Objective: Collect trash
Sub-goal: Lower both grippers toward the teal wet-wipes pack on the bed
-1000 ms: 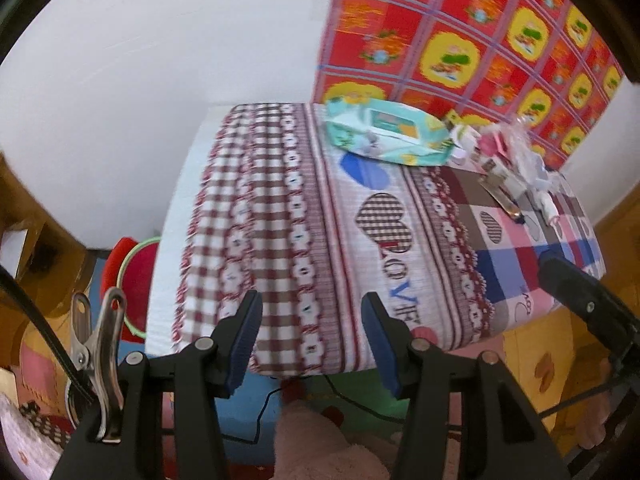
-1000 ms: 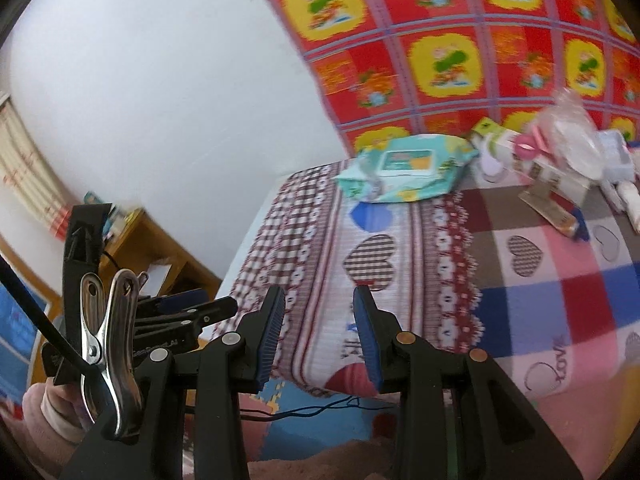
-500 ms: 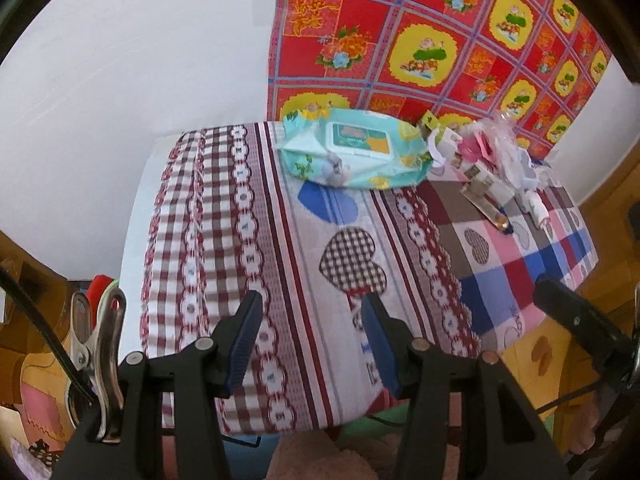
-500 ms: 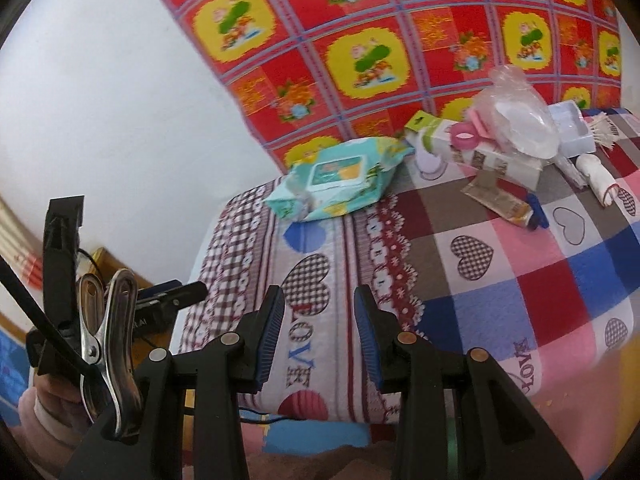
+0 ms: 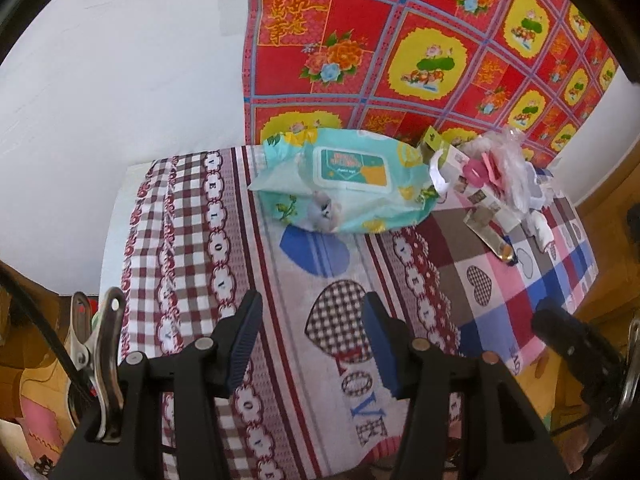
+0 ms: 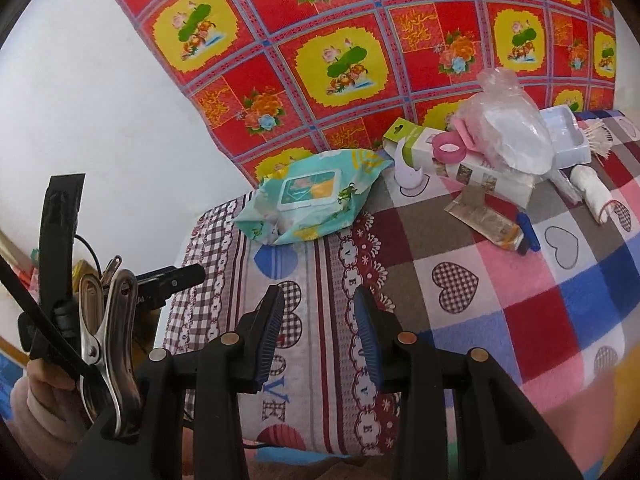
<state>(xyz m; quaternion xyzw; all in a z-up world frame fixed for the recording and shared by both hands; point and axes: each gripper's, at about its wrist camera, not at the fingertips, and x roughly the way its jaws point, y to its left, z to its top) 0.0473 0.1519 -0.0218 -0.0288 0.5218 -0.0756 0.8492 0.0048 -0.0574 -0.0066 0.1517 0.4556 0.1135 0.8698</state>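
A teal wet-wipe pack [image 5: 344,180] [image 6: 312,196] lies at the back of a table covered with a heart-patterned cloth [image 5: 328,280] [image 6: 460,280]. To its right sits a clutter of litter: a crumpled clear plastic bag [image 6: 504,128] [image 5: 512,168], a white-and-green carton [image 6: 460,160], a torn brown sachet [image 6: 484,216] [image 5: 488,232], a pink ring [image 6: 450,146]. My left gripper [image 5: 312,340] hovers open over the near part of the cloth, nothing between its fingers. Beside it, my right gripper [image 6: 320,332] is also open and empty.
A red and yellow flowered sheet [image 6: 360,40] hangs on the white wall behind the table. A white tray [image 6: 568,140], toothpicks [image 6: 596,136] and a rolled white cloth [image 6: 596,192] lie at the far right. Wooden furniture [image 5: 608,216] stands right of the table. A hand [image 6: 36,400] holds the left gripper.
Both grippers have moved forward over the table's near edge. The wipe pack and the clutter now look closer and larger. Neither gripper's jaws have visibly changed.
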